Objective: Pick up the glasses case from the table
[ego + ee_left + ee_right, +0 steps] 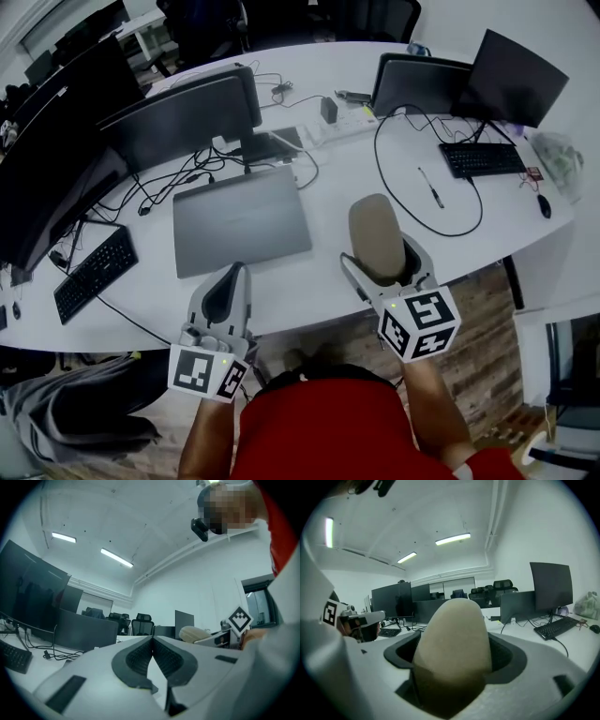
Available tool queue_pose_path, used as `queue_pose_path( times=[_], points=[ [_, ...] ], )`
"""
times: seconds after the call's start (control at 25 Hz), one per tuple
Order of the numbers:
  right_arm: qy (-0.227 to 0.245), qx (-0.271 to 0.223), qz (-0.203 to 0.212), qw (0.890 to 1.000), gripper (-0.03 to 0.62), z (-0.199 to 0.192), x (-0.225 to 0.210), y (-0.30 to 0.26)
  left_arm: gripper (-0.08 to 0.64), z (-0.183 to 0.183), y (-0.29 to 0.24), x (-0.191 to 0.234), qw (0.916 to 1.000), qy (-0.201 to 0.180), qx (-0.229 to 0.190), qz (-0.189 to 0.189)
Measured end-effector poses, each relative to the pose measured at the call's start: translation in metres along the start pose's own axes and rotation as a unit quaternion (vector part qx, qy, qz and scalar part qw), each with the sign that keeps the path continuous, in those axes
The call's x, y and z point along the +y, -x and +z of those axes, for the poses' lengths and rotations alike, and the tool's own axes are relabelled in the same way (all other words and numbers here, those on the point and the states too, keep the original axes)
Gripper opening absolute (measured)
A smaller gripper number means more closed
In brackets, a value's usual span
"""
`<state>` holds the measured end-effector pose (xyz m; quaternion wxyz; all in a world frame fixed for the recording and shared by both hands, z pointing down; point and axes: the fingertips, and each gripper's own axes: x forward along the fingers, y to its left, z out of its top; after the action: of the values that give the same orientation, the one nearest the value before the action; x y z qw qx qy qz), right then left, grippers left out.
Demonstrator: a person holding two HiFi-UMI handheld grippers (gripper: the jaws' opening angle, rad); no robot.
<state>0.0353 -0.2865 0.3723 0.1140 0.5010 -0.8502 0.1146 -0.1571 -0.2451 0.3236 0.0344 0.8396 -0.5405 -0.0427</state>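
Observation:
The beige oval glasses case (377,238) is held off the white table (375,178), and my right gripper (386,267) is shut on its lower half. In the right gripper view the glasses case (452,644) stands upright between the jaws of the right gripper (452,663) and fills the middle. My left gripper (222,298) hovers near the table's front edge, shut, with nothing in it. In the left gripper view the left gripper (152,660) has its pads pressed together, and the glasses case (194,633) shows far right beside the marker cube.
A closed grey laptop (240,219) lies ahead of the left gripper. Monitors (178,117), keyboards (94,272), cables and a pen (430,187) spread over the table. A black mouse (545,206) and a plastic bag (561,161) sit at far right.

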Motion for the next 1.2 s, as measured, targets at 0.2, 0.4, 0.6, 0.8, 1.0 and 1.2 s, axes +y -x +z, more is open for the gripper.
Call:
queue_pose_path(
  times=[0.2, 0.4, 0.6, 0.8, 1.0, 1.2],
  points=[
    [0.011, -0.043, 0.011, 0.999, 0.416, 0.031, 0.011, 0.026, 0.009, 0.017, 0.003, -0.005, 0.9998, -0.008, -0.016, -0.003],
    [0.012, -0.063, 0.021, 0.998, 0.414, 0.047, 0.014, 0.039, 0.009, 0.024, 0.003, -0.011, 0.9996, -0.015, -0.022, -0.007],
    [0.013, -0.071, 0.023, 0.997, 0.413, 0.050, 0.014, 0.042, 0.009, 0.026, 0.002, -0.016, 0.9995, -0.019, -0.021, -0.010],
    [0.017, -0.072, 0.027, 0.997, 0.410, 0.050, 0.015, 0.043, 0.009, 0.029, 0.003, -0.021, 0.9994, -0.023, -0.024, -0.012],
    [0.022, -0.073, 0.032, 0.997, 0.408, 0.050, 0.019, 0.044, 0.009, 0.031, 0.004, -0.023, 0.9993, -0.025, -0.025, -0.012],
    [0.025, -0.072, 0.036, 0.996, 0.407, 0.049, 0.021, 0.043, 0.009, 0.029, 0.006, -0.023, 0.9993, -0.025, -0.025, -0.011]
  ],
)
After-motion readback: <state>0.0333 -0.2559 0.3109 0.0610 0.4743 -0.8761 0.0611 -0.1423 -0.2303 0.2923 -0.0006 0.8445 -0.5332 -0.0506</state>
